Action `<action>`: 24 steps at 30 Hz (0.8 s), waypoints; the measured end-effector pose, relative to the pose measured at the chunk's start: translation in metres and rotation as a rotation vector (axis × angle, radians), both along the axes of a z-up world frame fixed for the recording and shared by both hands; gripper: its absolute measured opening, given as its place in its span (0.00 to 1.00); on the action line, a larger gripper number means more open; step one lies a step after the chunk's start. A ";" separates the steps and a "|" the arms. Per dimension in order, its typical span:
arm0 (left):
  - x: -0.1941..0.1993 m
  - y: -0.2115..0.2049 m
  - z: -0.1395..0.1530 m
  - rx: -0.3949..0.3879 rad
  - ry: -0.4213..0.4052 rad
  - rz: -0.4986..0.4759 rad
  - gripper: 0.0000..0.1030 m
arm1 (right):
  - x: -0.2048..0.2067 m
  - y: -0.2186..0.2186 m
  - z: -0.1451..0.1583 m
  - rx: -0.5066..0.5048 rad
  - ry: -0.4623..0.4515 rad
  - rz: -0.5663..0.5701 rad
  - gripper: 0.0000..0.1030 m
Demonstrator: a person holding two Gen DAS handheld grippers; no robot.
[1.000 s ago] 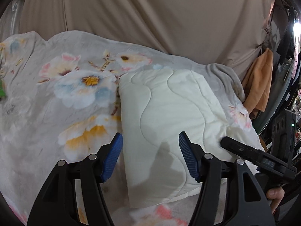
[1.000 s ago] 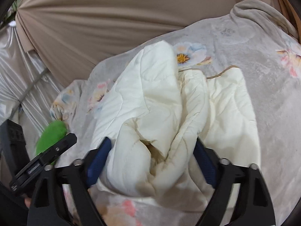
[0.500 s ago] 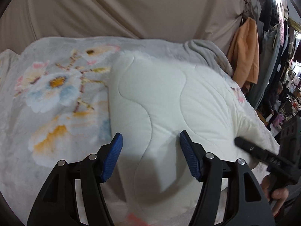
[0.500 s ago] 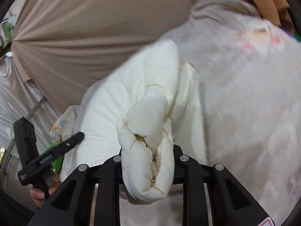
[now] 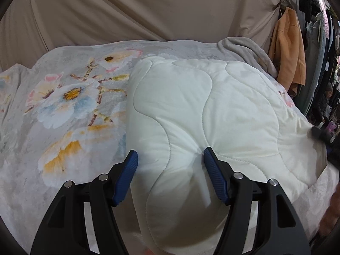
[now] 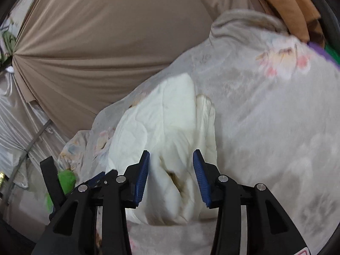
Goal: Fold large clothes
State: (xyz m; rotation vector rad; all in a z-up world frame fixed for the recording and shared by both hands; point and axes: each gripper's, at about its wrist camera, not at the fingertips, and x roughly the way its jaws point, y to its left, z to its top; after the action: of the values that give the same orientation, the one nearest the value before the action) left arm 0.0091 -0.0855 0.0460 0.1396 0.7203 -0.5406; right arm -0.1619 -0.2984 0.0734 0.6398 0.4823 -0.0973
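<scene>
Left wrist view: the left gripper (image 5: 170, 159) has its blue-padded fingers (image 5: 125, 178) spread apart over the near edge of a folded cream quilted comforter (image 5: 201, 110), which lies on a grey floral blanket (image 5: 63, 106) covering the bed. Seen from the right wrist, the right gripper (image 6: 171, 155) also stands parted; its fingers (image 6: 199, 176) flank the comforter's bunched end (image 6: 167, 127), seemingly without pinching, though the picture is blurred. Beige drapery (image 5: 148, 10) hangs behind.

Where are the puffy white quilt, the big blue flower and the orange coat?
white quilt (image 5: 201, 110), left wrist view, on its stitched top.
blue flower (image 5: 70, 97), left wrist view, on its yellow middle.
orange coat (image 5: 286, 48), left wrist view, on its hanging front.
</scene>
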 end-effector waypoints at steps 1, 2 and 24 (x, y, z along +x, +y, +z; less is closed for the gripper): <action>0.001 0.000 0.000 -0.004 0.008 -0.003 0.61 | 0.002 0.004 0.016 -0.070 -0.019 -0.025 0.41; 0.001 0.000 0.000 -0.009 0.014 0.000 0.61 | 0.005 0.006 0.030 -0.122 -0.029 -0.042 0.41; 0.003 -0.010 0.001 -0.019 0.013 -0.014 0.70 | 0.190 -0.010 -0.050 -0.292 0.293 0.037 0.16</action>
State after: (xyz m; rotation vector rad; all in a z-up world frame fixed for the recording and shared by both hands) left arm 0.0126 -0.0952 0.0466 0.1235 0.7275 -0.5616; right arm 0.0282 -0.3086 0.0229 0.3299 0.7465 -0.2241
